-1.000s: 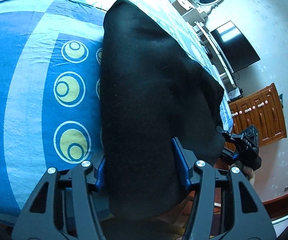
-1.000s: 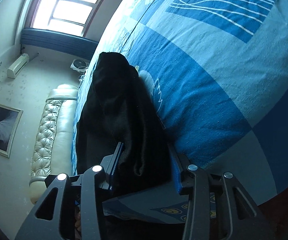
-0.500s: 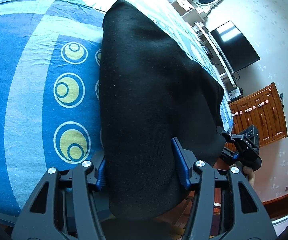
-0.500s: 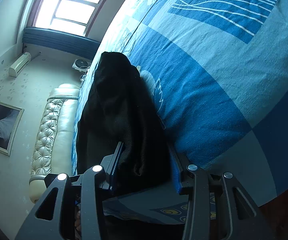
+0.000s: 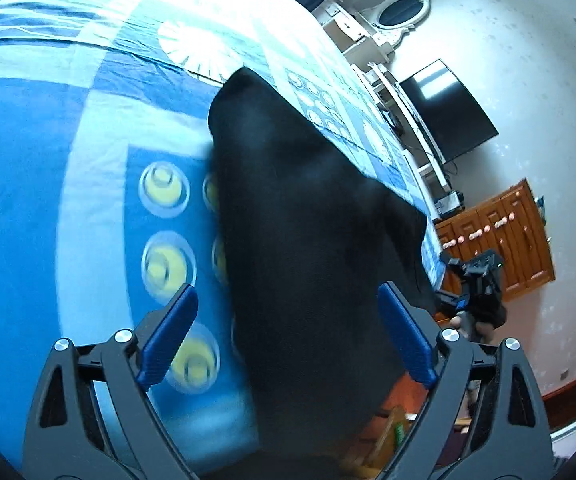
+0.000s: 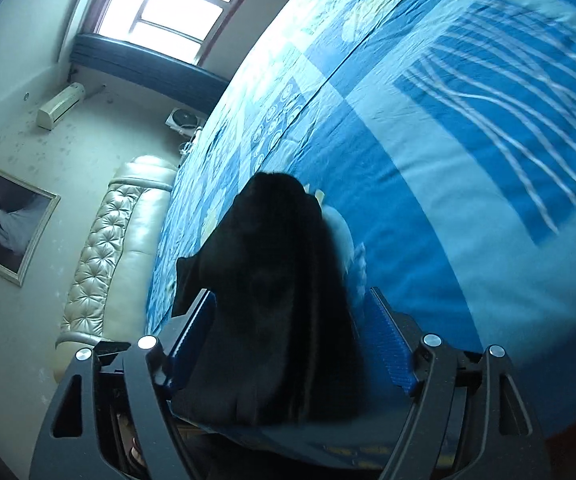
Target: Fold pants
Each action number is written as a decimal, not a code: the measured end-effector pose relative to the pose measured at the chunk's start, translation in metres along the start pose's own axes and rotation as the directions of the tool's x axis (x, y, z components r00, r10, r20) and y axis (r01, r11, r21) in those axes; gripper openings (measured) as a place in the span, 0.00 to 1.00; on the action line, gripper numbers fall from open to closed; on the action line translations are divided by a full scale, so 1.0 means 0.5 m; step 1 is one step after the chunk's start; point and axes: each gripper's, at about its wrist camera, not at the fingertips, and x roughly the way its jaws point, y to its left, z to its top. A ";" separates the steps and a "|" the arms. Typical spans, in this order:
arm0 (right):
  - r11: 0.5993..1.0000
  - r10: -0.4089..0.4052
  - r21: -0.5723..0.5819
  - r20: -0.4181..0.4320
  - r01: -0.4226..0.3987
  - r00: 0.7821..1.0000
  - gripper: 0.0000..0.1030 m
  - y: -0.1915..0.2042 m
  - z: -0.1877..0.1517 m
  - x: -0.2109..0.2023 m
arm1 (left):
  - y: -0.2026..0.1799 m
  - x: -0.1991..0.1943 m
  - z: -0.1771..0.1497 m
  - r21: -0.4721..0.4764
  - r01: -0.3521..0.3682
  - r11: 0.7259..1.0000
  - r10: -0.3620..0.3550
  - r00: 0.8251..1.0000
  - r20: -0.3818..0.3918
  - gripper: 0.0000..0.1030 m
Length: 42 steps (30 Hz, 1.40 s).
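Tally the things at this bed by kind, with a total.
Pants: 1
Grippers: 2, left gripper and right gripper
Bed: 1
Total: 4

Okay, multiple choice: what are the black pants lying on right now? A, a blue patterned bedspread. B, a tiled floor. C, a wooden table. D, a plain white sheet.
A: the pants lie on a blue bedspread patterned with yellow circles, seen again in the right wrist view, with both grippers' jaws spread around the cloth.
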 end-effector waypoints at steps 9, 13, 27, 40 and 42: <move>0.995 0.092 0.027 -0.026 -0.091 0.995 0.73 0.000 0.058 0.084 | 0.016 0.097 0.089 -0.057 0.019 0.998 -0.022 0.998 -0.055 0.88; 0.999 0.015 -0.037 -0.092 -0.019 0.996 0.48 0.015 0.051 0.115 | 0.012 0.113 0.100 -0.023 0.006 1.000 -0.008 0.998 -0.065 0.80; 0.998 0.051 -0.031 -0.045 -0.052 0.998 0.36 0.049 0.034 0.125 | 0.001 0.112 0.113 0.053 -0.121 0.991 0.123 0.991 -0.045 0.30; 0.995 0.075 -0.055 -0.077 -0.079 0.994 0.36 0.094 0.036 0.194 | 0.032 0.044 0.123 0.062 -0.204 0.977 0.205 0.979 -0.018 0.28; 0.994 0.086 -0.054 -0.089 -0.091 0.992 0.36 0.106 0.035 0.221 | 0.047 0.021 0.128 0.053 -0.224 0.973 0.225 0.974 -0.008 0.28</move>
